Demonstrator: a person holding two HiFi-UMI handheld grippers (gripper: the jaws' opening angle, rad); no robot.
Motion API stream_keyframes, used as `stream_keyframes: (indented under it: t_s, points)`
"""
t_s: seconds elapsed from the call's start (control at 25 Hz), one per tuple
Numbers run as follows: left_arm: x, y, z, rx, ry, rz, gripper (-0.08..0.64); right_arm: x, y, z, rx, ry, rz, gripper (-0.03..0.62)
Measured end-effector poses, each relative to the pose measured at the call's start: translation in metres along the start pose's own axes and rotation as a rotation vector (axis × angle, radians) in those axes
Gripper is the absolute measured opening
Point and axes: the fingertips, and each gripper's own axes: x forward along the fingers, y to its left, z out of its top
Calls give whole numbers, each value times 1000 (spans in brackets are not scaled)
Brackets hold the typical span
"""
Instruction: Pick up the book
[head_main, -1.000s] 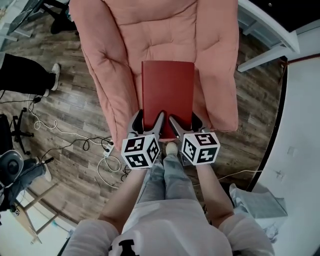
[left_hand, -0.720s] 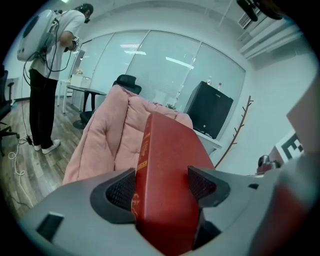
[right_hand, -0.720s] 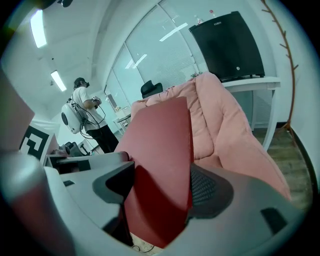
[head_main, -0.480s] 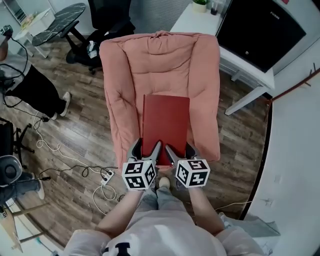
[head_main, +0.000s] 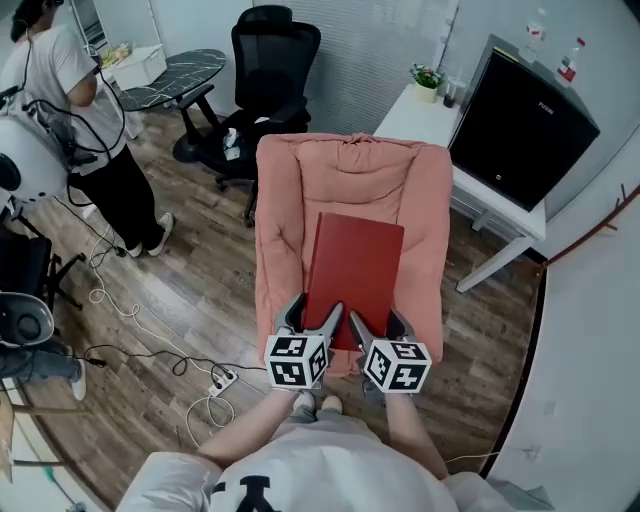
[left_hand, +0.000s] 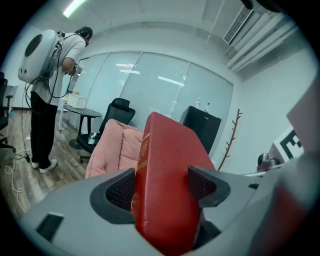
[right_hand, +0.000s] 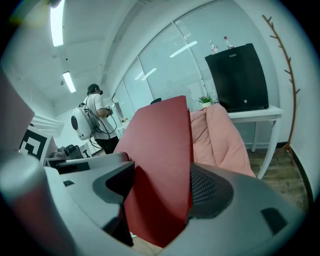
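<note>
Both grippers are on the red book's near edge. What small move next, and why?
Probably raise it a little, both grippers together. The left gripper and right gripper are each shut on the near edge of the book, which hangs over the pink armchair; an even rise should avoid twisting it.

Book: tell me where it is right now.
In the head view the book is at centre, over the pink chair, its near edge gripped by the left tongs and the right tongs.
</note>
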Motion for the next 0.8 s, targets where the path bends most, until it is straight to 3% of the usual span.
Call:
stream_keyframes:
  t_s: [0.24, 0.8]
  points:
    - [-17, 9, 21, 13, -47, -12, 321, -2, 24, 15, -23, -36, 1, 330]
    - [-43, 3, 19, 47, -71, -81, 321, -28, 41, 6, -14, -100, -52, 330]
